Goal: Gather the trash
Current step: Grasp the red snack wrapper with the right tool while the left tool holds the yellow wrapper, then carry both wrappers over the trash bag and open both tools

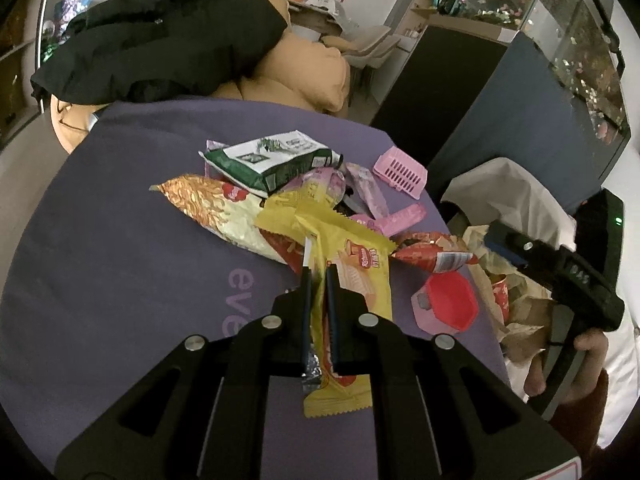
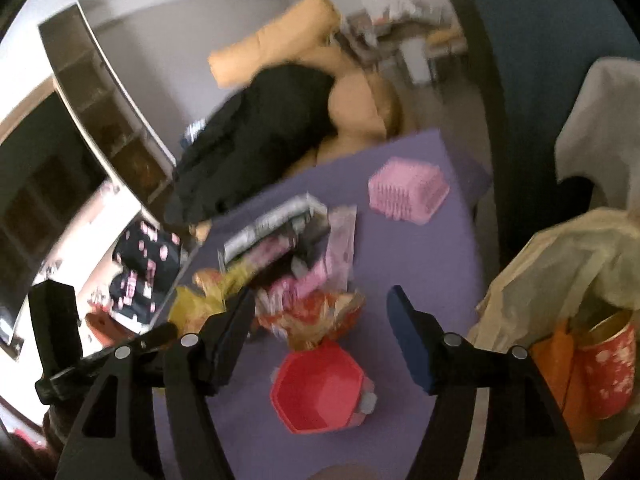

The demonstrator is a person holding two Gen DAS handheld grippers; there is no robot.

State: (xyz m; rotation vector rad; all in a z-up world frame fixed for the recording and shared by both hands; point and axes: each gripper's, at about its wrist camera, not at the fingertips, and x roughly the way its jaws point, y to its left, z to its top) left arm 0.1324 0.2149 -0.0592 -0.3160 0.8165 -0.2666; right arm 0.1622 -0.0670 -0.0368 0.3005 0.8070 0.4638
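My left gripper (image 1: 319, 270) is shut on a yellow wafer wrapper (image 1: 362, 264), which runs between its fingers and hangs out below them. Beyond it lies a heap of wrappers: a green and white packet (image 1: 272, 160), a gold snack bag (image 1: 216, 210), a red wrapper (image 1: 432, 252). My right gripper (image 2: 320, 300) stands open, nothing between its fingers, above a red hexagonal cup (image 2: 320, 390) and an orange-red wrapper (image 2: 316, 316). In the left wrist view the right gripper (image 1: 520, 248) hovers over a cream trash bag (image 1: 516, 196). The same trash bag (image 2: 560, 264) holds a red can (image 2: 610, 364).
All of this sits on a purple mat (image 1: 120, 240). A pink slotted basket (image 1: 401, 173) lies at the mat's far edge. A black garment (image 1: 160, 40) is draped over tan cushions (image 1: 312, 76) behind. A dark blue panel (image 1: 520, 120) stands at the right.
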